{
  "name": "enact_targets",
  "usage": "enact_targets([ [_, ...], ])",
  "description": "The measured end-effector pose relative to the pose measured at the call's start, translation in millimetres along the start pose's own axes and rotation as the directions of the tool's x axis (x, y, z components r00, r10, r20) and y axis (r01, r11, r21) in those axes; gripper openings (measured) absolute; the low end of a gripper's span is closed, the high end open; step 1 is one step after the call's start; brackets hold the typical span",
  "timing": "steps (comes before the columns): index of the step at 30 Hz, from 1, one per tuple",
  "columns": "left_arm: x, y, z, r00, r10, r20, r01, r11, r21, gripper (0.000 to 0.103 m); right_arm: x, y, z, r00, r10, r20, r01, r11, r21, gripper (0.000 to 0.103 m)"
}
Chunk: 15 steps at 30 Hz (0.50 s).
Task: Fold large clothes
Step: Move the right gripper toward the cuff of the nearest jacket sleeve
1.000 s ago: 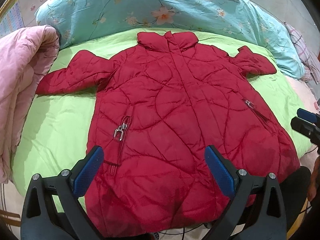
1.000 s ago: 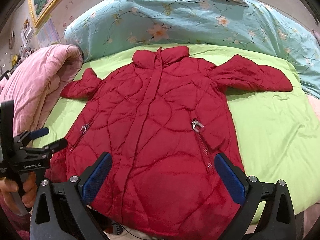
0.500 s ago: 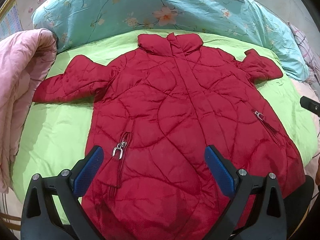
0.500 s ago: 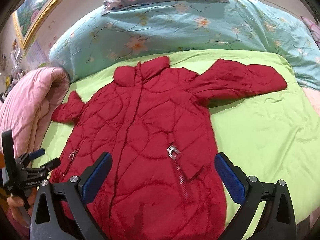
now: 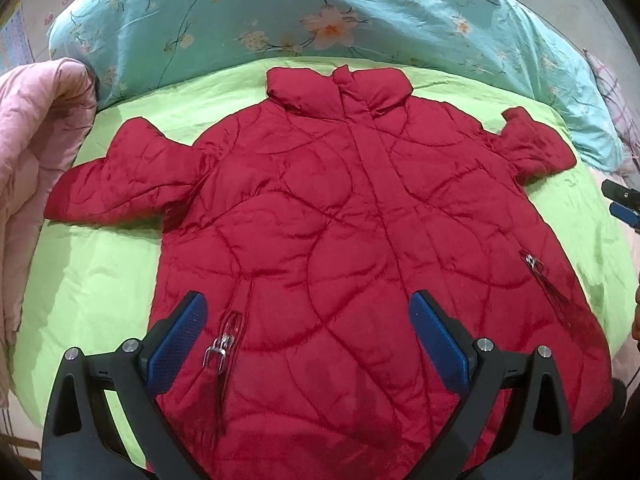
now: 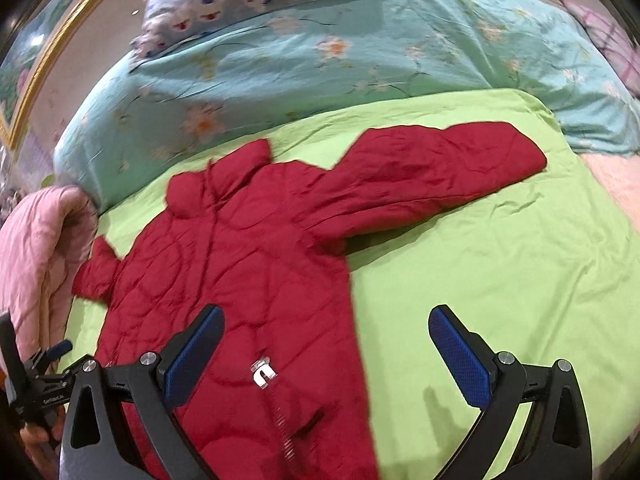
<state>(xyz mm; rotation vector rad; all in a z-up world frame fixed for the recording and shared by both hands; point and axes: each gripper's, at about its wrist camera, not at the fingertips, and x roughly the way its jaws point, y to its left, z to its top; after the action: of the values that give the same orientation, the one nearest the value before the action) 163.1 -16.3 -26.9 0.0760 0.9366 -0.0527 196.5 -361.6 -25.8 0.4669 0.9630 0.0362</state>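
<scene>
A red quilted coat [image 5: 344, 240] lies flat, front up, on the green sheet [image 5: 92, 280], collar toward the floral duvet [image 5: 280, 12], sleeves spread sideways. The left gripper [image 5: 306, 338] hovers over its hem, fingers wide apart, holding nothing. The right gripper [image 6: 326, 344] hangs likewise spread and empty above the coat's edge.

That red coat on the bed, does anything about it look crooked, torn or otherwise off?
Nothing stands out. The red coat lies spread flat, front up, on the green sheet, collar toward the floral quilt, both sleeves out to the sides. Both grippers, left and right, are open, holding nothing.
</scene>
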Motion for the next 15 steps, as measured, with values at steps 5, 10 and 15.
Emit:
enact_targets([
  [5,12.7,0.9,7.7,1.0,0.009,-0.007,-0.009,1.0,-0.009,0.101,22.0,-38.9,18.8,1.0,-0.027,0.012,0.026,0.997,0.067,0.101],
  [10,23.1,-1.0,14.0,1.0,0.015,-0.015,-0.015,1.0,-0.012,0.101,40.8,-85.1,38.3,0.997,-0.069,0.02,0.065,0.985,0.16,0.095],
  [15,32.6,-5.5,17.6,0.999,0.009,-0.031,-0.009,1.0,-0.008,0.101,58.6,-122.3,58.5,0.993,-0.112,0.022,0.104,0.969,0.224,0.089],
])
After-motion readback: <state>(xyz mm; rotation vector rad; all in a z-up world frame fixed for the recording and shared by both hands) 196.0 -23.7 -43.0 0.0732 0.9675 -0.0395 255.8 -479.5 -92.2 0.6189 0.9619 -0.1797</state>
